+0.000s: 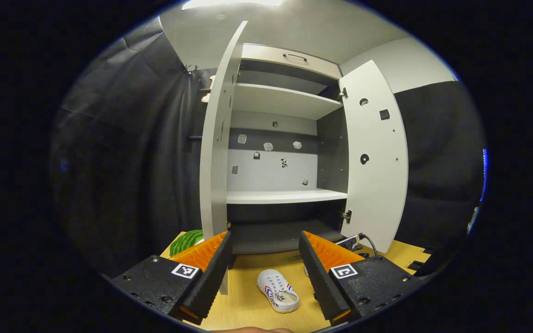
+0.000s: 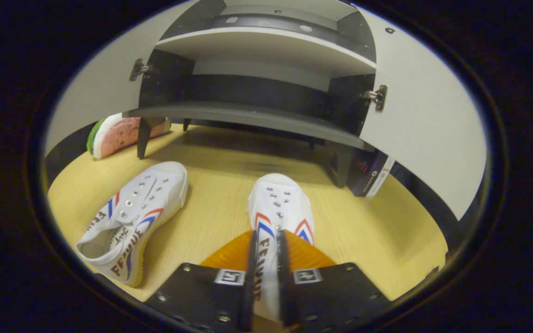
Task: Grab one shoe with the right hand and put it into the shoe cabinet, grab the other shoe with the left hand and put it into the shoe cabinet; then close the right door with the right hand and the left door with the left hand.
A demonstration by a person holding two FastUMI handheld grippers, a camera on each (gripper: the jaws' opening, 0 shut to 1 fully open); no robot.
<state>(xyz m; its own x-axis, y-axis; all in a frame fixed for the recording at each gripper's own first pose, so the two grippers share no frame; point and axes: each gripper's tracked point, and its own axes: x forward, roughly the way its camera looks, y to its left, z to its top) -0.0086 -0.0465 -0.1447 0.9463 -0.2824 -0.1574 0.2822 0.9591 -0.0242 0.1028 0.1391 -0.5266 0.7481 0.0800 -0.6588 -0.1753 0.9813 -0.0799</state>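
I had the right gripper (image 2: 266, 263) with its jaws pinched on the heel side of one white sneaker (image 2: 279, 208), low centre, toe toward the shoe cabinet (image 2: 257, 115). My left gripper (image 1: 266, 268) waited with jaws wide and empty above the other sneaker (image 1: 277, 290) on the counter (image 1: 248, 305).

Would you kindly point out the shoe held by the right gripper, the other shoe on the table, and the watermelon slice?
Held shoe (image 2: 279, 203), right gripper view, on its laced toe.
Other shoe (image 2: 144, 203), right gripper view, on its eyelet upper.
Watermelon slice (image 2: 120, 134), right gripper view, on its pink flesh.
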